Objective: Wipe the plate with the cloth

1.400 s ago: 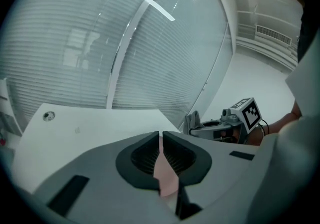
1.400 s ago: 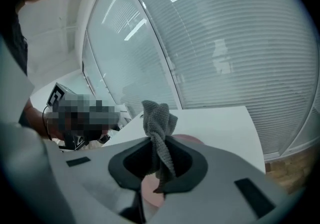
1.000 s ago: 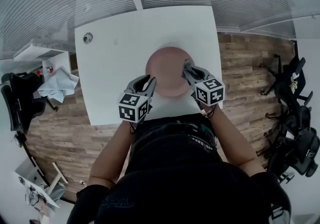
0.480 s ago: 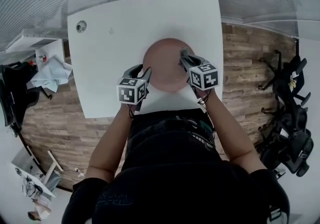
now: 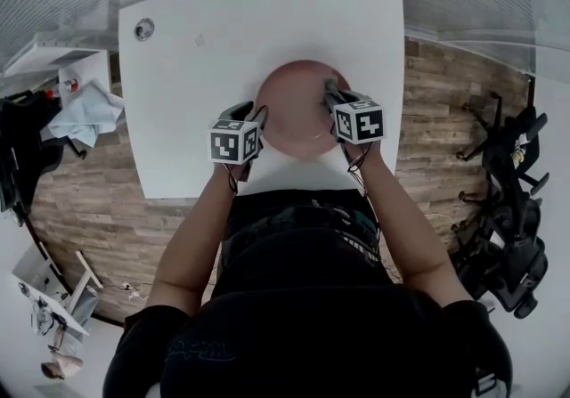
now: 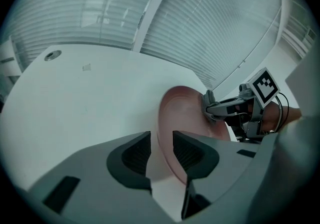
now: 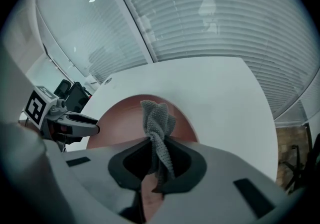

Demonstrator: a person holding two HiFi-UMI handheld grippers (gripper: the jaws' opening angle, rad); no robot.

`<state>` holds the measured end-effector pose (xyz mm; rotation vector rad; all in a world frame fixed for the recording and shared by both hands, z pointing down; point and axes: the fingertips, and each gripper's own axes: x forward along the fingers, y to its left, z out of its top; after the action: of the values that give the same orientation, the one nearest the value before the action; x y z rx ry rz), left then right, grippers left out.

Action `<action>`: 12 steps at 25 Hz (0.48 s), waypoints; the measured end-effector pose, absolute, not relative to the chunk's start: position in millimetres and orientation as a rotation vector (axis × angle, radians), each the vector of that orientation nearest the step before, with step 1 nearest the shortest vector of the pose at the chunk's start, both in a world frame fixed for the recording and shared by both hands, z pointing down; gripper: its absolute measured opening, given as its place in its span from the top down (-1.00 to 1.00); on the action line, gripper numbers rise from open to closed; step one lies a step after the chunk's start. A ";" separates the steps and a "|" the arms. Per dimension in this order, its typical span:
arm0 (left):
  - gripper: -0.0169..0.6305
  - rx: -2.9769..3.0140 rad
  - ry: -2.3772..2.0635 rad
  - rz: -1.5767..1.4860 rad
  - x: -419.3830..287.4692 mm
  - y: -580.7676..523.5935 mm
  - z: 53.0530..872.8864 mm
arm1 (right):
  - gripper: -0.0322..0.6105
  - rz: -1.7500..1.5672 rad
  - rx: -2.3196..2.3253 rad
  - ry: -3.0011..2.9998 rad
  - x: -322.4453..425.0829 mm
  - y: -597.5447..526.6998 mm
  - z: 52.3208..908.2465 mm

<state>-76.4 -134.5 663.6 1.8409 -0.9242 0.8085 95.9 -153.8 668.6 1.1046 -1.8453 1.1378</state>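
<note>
A reddish-brown plate (image 5: 298, 111) lies on the white table (image 5: 205, 67), close to its near edge. My left gripper (image 5: 256, 117) is at the plate's left rim. In the left gripper view its jaws (image 6: 161, 150) are opening, and the plate (image 6: 187, 115) rim runs through the gap without the pads pressing on it. My right gripper (image 5: 327, 95) is over the plate's right side, shut on a grey knitted cloth (image 7: 157, 120) that sticks out bunched above the plate (image 7: 120, 118). Each gripper shows in the other's view: the right gripper (image 6: 212, 110) and the left gripper (image 7: 75, 120).
A round grommet hole (image 5: 143, 28) sits at the table's far left corner. Left of the table a pale blue cloth (image 5: 85, 116) lies on a side unit. Black chairs (image 5: 512, 165) stand on the wood floor at the right. Window blinds lie beyond the table.
Both grippers have come down and moved in toward the plate. The left gripper has reached the plate's left rim. The right gripper still holds the cloth.
</note>
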 end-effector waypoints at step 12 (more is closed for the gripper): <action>0.80 1.822 -0.949 0.831 -74.8 -133.9 674.9 | 0.78 1.065 1.098 -1.682 103.1 -157.5 683.8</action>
<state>-74.8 -133.9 674.9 1.8220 -0.9488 0.8312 103.1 -157.5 683.8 1.0977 -1.6821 1.0648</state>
